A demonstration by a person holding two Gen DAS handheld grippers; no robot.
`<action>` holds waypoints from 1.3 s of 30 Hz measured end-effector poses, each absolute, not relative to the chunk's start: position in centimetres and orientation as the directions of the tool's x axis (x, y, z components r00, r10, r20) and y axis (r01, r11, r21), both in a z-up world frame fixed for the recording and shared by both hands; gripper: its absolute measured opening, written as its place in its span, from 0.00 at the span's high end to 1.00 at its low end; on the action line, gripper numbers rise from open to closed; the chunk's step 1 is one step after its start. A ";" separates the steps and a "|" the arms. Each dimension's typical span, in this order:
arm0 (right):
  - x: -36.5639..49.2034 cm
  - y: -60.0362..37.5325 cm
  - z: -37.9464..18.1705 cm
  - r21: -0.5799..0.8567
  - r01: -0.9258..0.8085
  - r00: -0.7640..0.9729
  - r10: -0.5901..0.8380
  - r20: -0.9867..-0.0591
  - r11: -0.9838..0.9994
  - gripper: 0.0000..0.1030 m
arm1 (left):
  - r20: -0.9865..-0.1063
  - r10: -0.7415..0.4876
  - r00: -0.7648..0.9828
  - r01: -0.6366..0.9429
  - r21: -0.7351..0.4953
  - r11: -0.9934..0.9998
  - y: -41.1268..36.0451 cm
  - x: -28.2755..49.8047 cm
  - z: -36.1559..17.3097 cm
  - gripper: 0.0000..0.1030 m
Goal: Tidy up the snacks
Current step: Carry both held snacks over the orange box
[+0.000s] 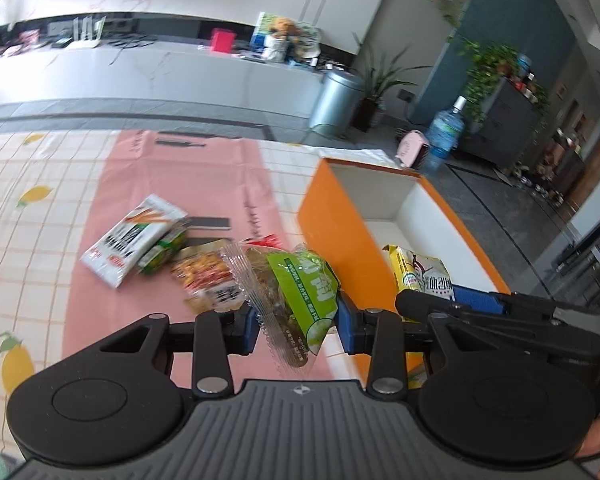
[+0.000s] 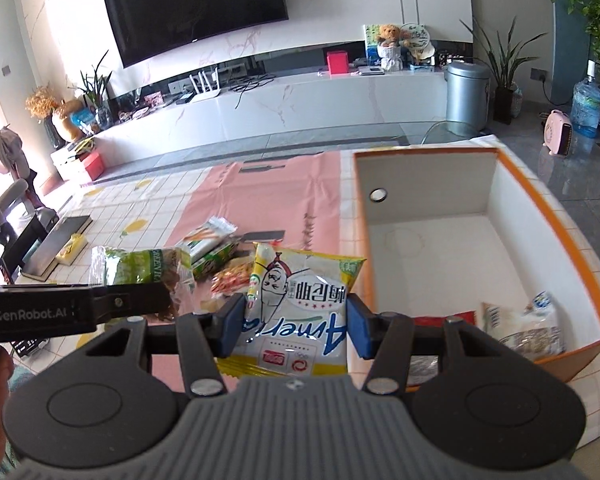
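Observation:
My left gripper is shut on a clear snack packet with a green label, held above the tablecloth just left of the orange box. My right gripper is shut on a yellow-and-white snack bag, held just left of the orange box; the bag also shows in the left wrist view. Two packets lie inside the box. On the pink cloth lie a white stick-snack box, a green packet and an orange-red packet.
A dark book or tablet lies at the table's left edge. The table's far edge meets a grey floor. Beyond are a TV console, a metal bin, plants and a water bottle.

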State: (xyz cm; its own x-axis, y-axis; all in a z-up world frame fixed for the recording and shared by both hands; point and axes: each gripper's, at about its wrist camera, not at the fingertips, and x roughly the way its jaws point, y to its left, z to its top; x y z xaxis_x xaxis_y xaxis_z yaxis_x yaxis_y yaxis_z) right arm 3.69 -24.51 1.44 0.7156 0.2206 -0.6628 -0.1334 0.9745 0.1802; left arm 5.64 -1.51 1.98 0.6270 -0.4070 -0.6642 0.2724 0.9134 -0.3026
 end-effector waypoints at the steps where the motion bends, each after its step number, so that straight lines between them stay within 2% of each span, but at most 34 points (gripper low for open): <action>1: 3.7 -25.3 1.7 0.182 -0.130 0.717 0.219 -0.662 0.975 0.50 | -0.662 -0.415 0.624 0.295 -0.292 0.910 -2.3 5.8 2.3 0.59; 9: 5.2 -32.7 3.0 0.203 -0.075 0.700 0.197 -0.686 0.976 0.50 | -0.667 -0.483 0.567 0.466 -0.224 0.856 -8.6 7.8 3.5 0.59; 19: 9.2 -38.0 1.0 0.222 -0.061 0.625 0.211 -0.752 0.973 0.50 | -0.763 -0.465 0.449 0.666 -0.061 0.744 -16.5 11.1 1.2 0.59; 29: 15.4 -40.0 -2.4 0.246 -0.080 0.507 0.252 -0.824 0.966 0.50 | -0.890 -0.315 0.328 0.849 0.133 0.511 -22.2 14.6 -3.0 0.58; 39: 20.7 -38.9 -6.4 0.248 -0.161 0.384 0.292 -0.876 0.955 0.50 | -0.964 -0.162 0.212 0.938 0.155 0.310 -24.5 18.6 -7.1 0.58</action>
